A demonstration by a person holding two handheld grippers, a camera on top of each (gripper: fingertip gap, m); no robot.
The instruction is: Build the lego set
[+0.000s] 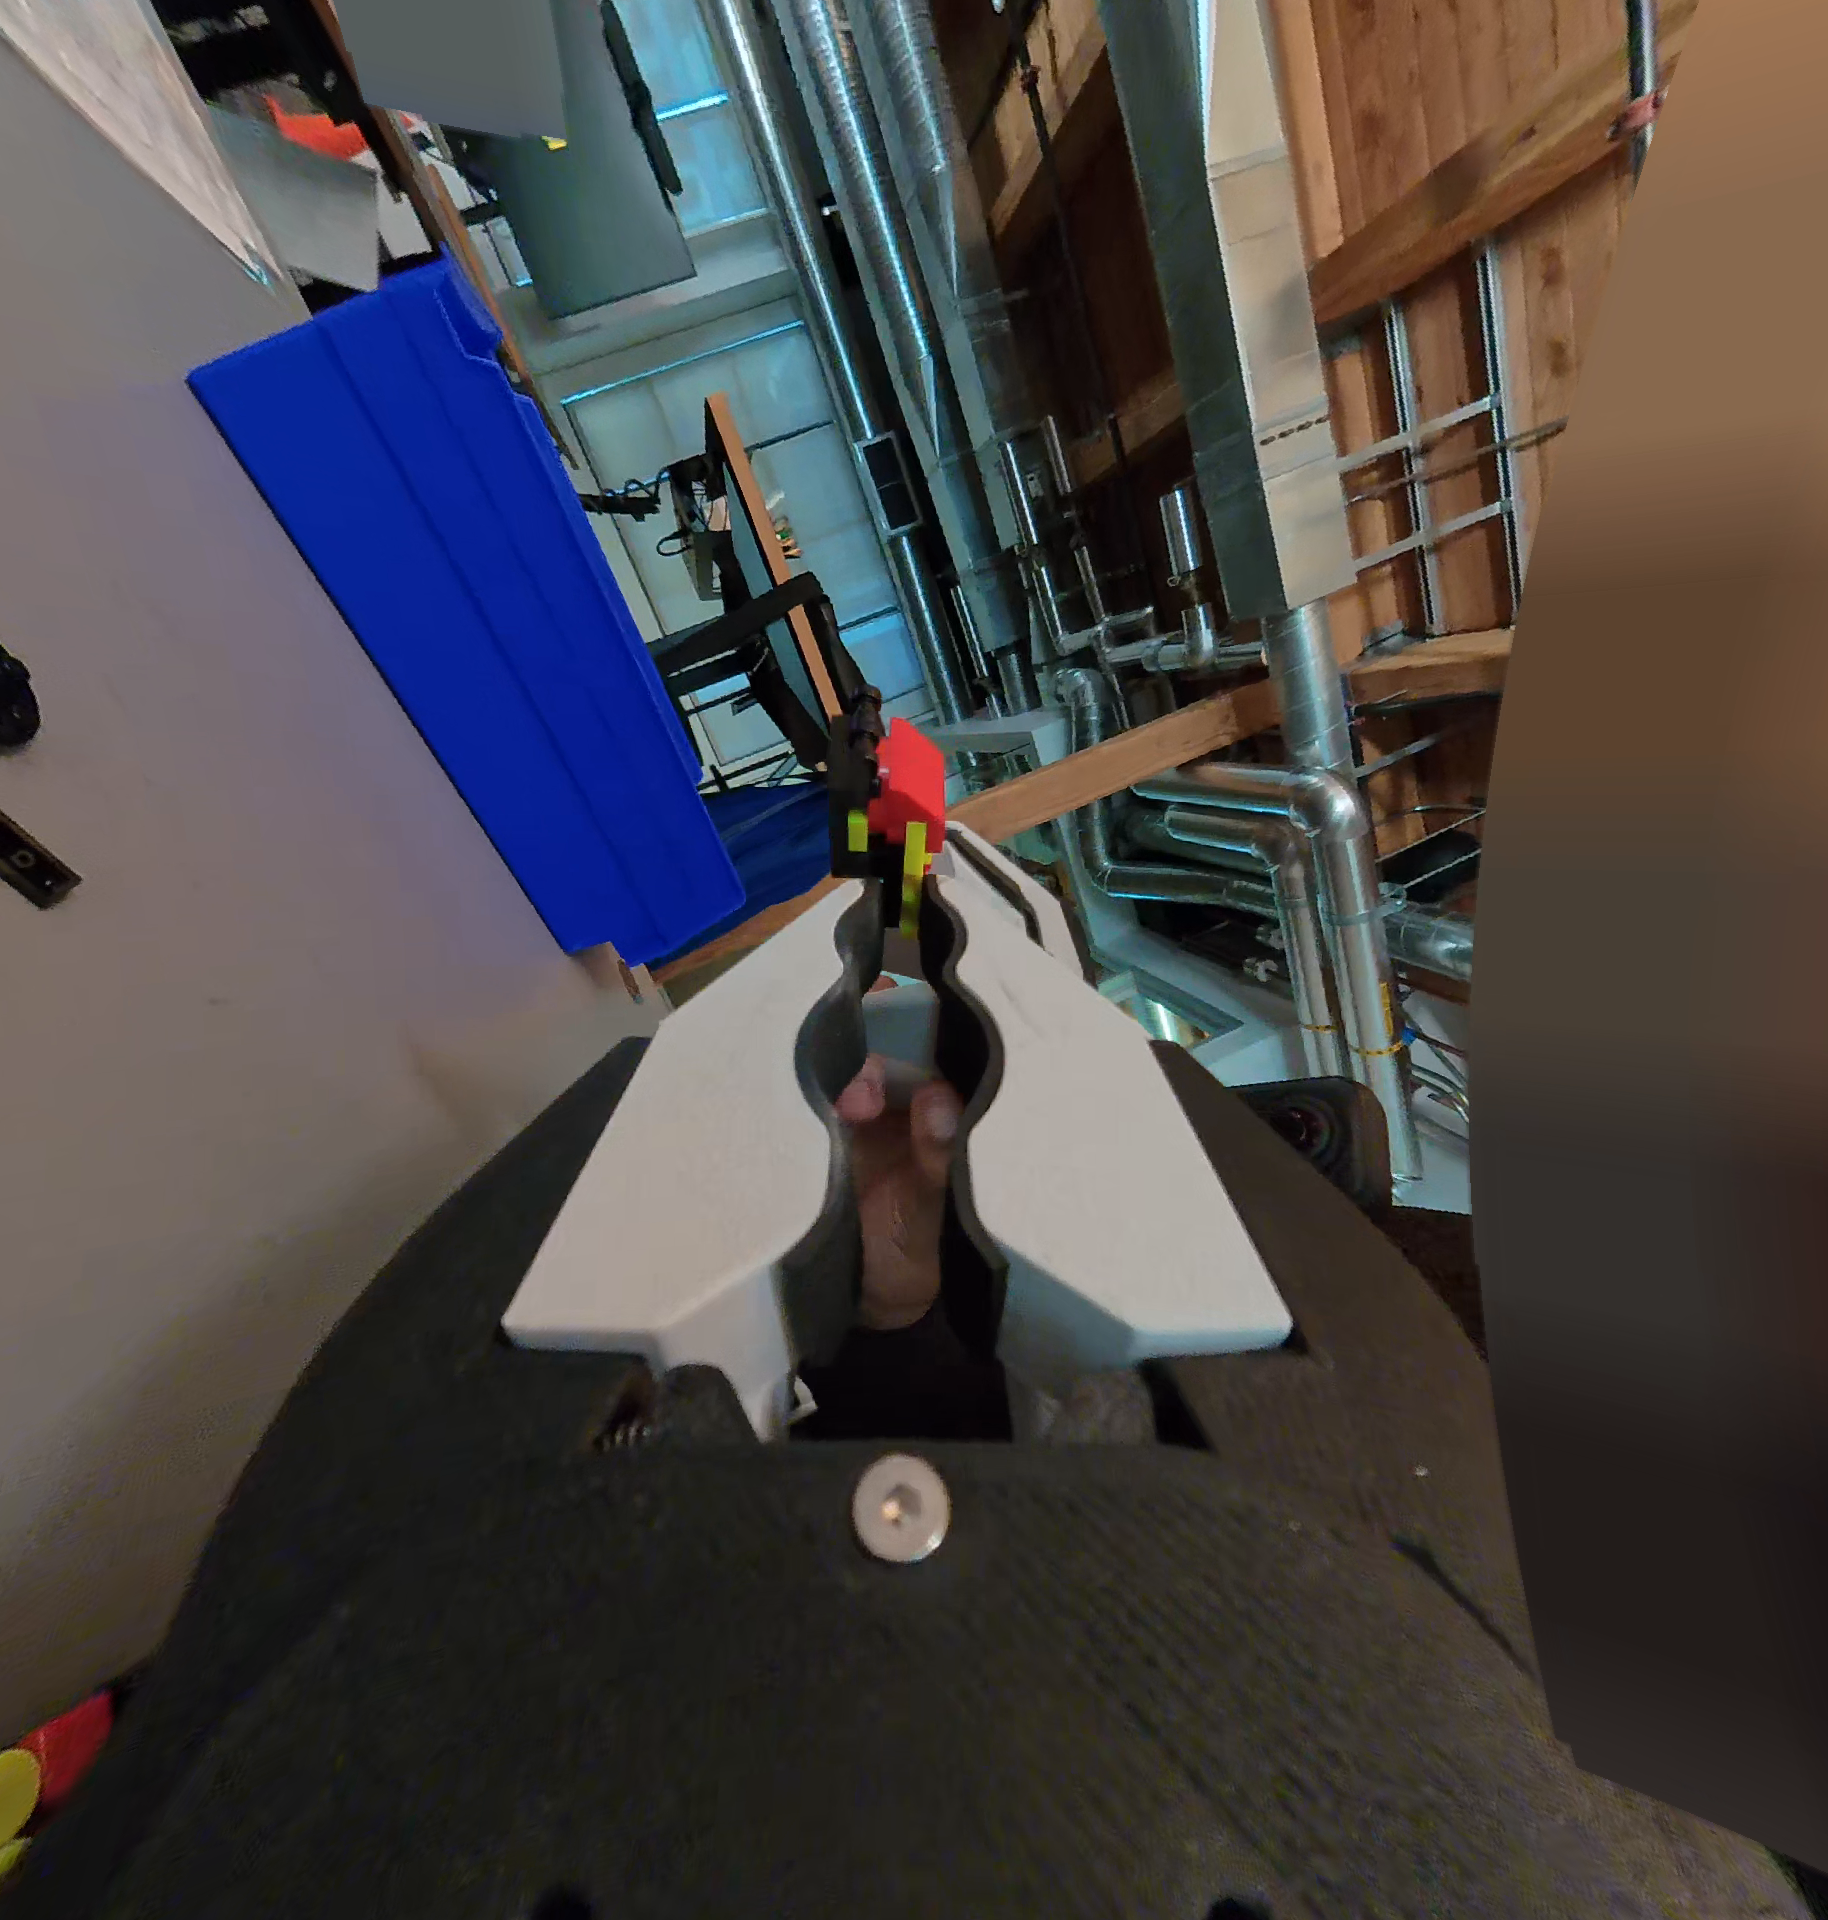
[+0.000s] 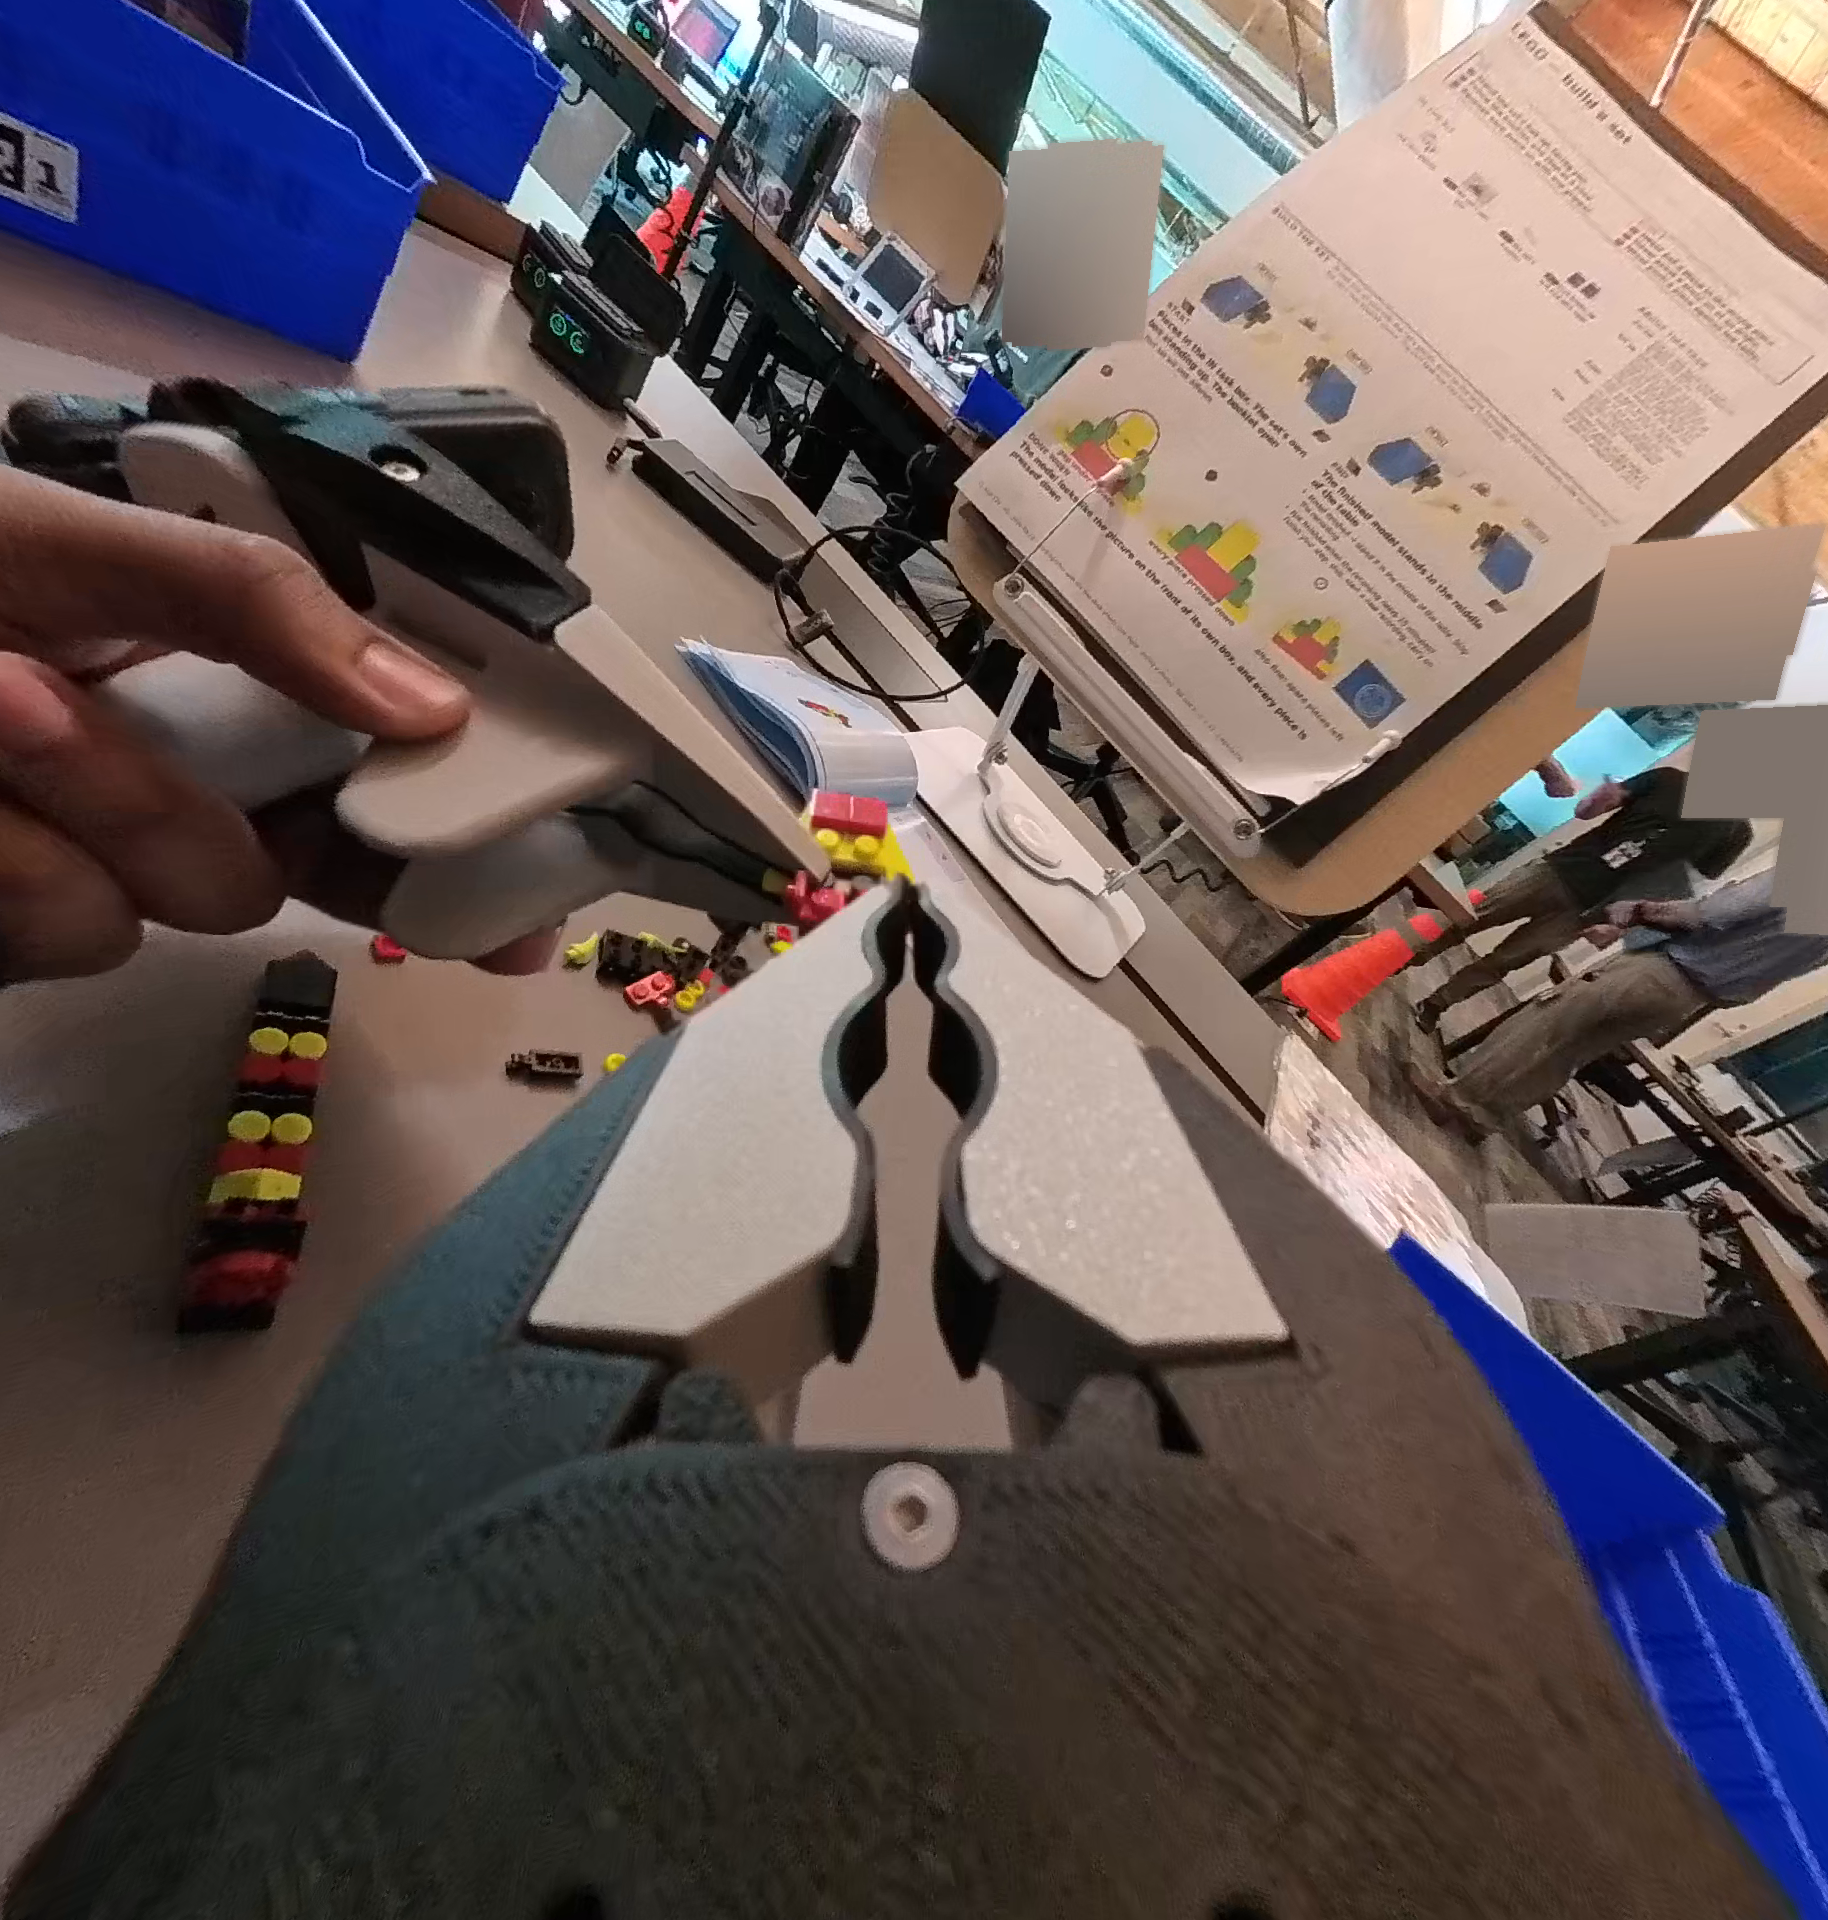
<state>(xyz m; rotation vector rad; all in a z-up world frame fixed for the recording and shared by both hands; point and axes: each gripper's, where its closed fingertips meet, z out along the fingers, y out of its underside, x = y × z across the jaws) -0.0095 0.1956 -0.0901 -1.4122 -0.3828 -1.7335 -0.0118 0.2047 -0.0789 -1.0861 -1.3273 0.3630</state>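
My left gripper is shut on a small red, yellow and black lego assembly and holds it in the air. In the right wrist view a hand brings that left gripper in from the left, with the red assembly at its tip. My right gripper is shut, with nothing visible between its tips, and its tips sit just right of the assembly. A long black, red and yellow lego build lies on the table to the left. Loose small pieces lie behind it.
A yellow and red brick cluster lies by an instruction booklet. An instruction sheet leans on a stand. Blue bins stand at the back left and near right. The table's edge runs right of the grippers. My left and right fingertips are right by each other.
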